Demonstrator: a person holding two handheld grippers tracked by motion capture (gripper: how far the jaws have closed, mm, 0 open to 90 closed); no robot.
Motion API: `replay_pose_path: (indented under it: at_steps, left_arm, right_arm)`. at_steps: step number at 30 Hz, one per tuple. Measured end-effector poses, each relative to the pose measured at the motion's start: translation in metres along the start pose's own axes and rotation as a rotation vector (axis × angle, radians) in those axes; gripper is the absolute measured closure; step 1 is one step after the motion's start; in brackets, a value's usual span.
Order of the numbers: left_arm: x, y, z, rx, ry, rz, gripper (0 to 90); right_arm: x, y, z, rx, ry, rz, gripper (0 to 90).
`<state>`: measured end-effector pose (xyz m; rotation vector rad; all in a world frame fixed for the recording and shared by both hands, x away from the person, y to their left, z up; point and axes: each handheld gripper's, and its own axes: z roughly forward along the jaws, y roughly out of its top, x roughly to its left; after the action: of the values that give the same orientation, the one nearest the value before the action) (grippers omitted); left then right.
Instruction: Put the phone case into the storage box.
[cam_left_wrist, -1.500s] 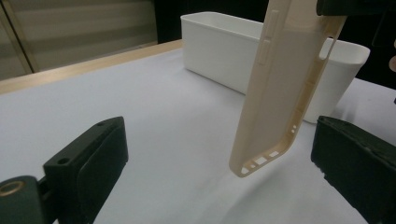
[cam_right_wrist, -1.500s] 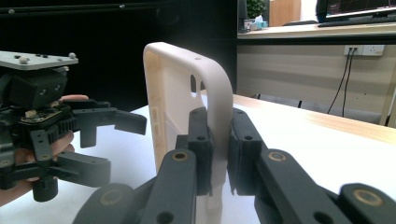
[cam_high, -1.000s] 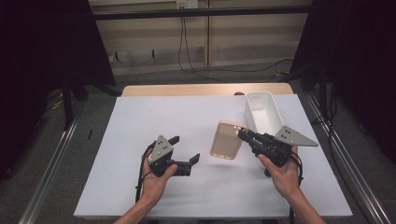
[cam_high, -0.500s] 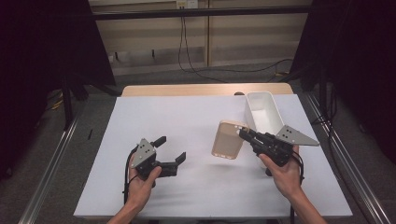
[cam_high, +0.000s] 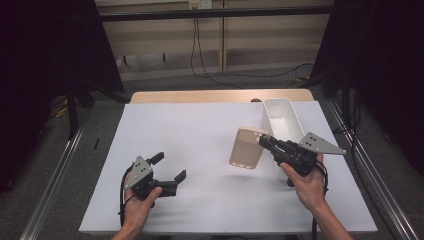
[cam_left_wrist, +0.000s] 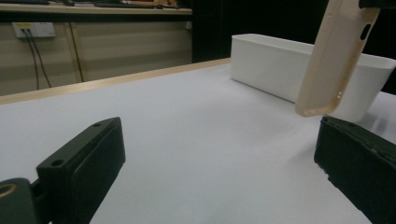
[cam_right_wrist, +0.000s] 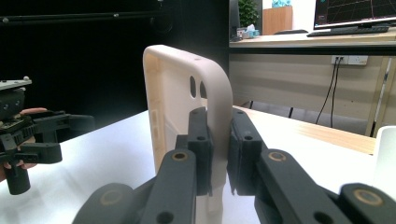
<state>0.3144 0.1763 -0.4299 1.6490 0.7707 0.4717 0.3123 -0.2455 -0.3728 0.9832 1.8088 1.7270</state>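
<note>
Case: we held the beige phone case (cam_high: 246, 148) clear of the table (cam_high: 200, 130), just left of the white bin (cam_high: 282, 117), likely to drop it in.
Right gripper (cam_high: 265, 142): clamped on the case's edge, keeping it upright.
Left gripper (cam_high: 169, 168): jaws wide, empty, near-left, well apart, leaving room.

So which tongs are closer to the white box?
The right. The right tongs hold the phone case right beside the white box; the left tongs sit open, far across the table.
</note>
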Motion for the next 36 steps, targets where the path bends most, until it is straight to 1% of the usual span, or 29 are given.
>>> replay_pose_path:
  at_steps: [3, 5, 6, 7, 13, 14, 16, 18, 20, 21, 23, 24, 26, 29, 30, 31, 32, 33, 34, 36]
  left_arm:
    - [0.000, -0.001, -0.003, -0.010, 0.002, -0.004, 2.1]
    - [0.000, -0.001, -0.004, -0.016, 0.004, 0.001, 2.3]
    - [-0.001, -0.001, -0.005, -0.018, 0.009, 0.013, 2.2]
    - [-0.001, -0.001, -0.005, -0.018, 0.013, 0.017, 2.1]
    - [-0.001, -0.003, -0.005, -0.024, 0.016, 0.015, 2.1]
    - [-0.001, -0.003, -0.006, -0.028, 0.021, 0.005, 2.1]
    - [0.000, -0.003, -0.008, -0.026, 0.030, 0.000, 2.1]
    - [0.002, -0.003, -0.012, -0.029, 0.044, -0.013, 2.1]
    - [0.003, -0.003, -0.014, -0.030, 0.055, -0.015, 2.2]
    - [0.004, -0.003, -0.016, -0.030, 0.069, -0.016, 2.2]
    - [0.007, -0.002, -0.019, -0.030, 0.076, -0.020, 2.4]
    - [0.007, -0.002, -0.020, -0.029, 0.083, -0.014, 2.4]
    - [0.008, -0.003, -0.023, -0.020, 0.083, -0.006, 2.5]
    - [0.011, -0.005, -0.026, -0.022, 0.095, -0.002, 2.5]
    - [0.012, -0.005, -0.026, -0.021, 0.092, 0.000, 2.5]
    - [0.014, -0.005, -0.027, -0.017, 0.098, 0.007, 2.5]
    - [0.013, -0.006, -0.026, -0.017, 0.102, -0.003, 2.5]
    - [0.014, -0.007, -0.025, -0.011, 0.099, 0.001, 2.5]
    - [0.014, -0.008, -0.025, -0.010, 0.097, -0.007, 2.5]
    - [0.014, -0.008, -0.024, -0.005, 0.087, 0.001, 2.8]
  right_arm:
    - [-0.001, 0.001, 0.000, 0.000, -0.001, 0.001, 81.6]
    - [-0.001, 0.002, -0.001, -0.003, 0.001, -0.003, 81.6]
    - [-0.001, 0.003, -0.001, -0.005, 0.002, 0.004, 81.6]
    - [-0.002, 0.004, -0.002, -0.012, 0.002, 0.001, 81.6]
    - [-0.007, 0.011, -0.008, -0.024, -0.010, -0.005, 81.6]
    - [-0.009, 0.012, -0.009, -0.030, -0.014, -0.002, 81.6]
    - [-0.011, 0.014, -0.011, -0.033, -0.019, -0.001, 81.6]
    - [-0.013, 0.016, -0.012, -0.036, -0.024, -0.001, 81.6]
    - [-0.016, 0.018, -0.012, -0.039, -0.029, -0.002, 81.6]
    - [-0.017, 0.020, -0.012, -0.037, -0.030, -0.002, 81.6]
    - [-0.019, 0.023, -0.012, -0.040, -0.033, -0.006, 81.6]
    - [-0.020, 0.025, -0.013, -0.045, -0.035, -0.007, 81.6]
    - [-0.022, 0.028, -0.012, -0.048, -0.040, -0.010, 81.6]
    - [-0.025, 0.031, -0.012, -0.050, -0.047, -0.009, 81.6]
    - [-0.025, 0.032, -0.011, -0.052, -0.048, -0.008, 81.6]
    - [-0.026, 0.032, -0.010, -0.051, -0.050, -0.005, 81.6]
    - [-0.027, 0.033, -0.010, -0.050, -0.050, -0.007, 81.6]
    - [-0.027, 0.033, -0.009, -0.052, -0.049, -0.006, 81.6]
    - [-0.028, 0.033, -0.009, -0.051, -0.049, -0.007, 81.6]
    - [-0.029, 0.034, -0.008, -0.051, -0.049, -0.006, 81.6]
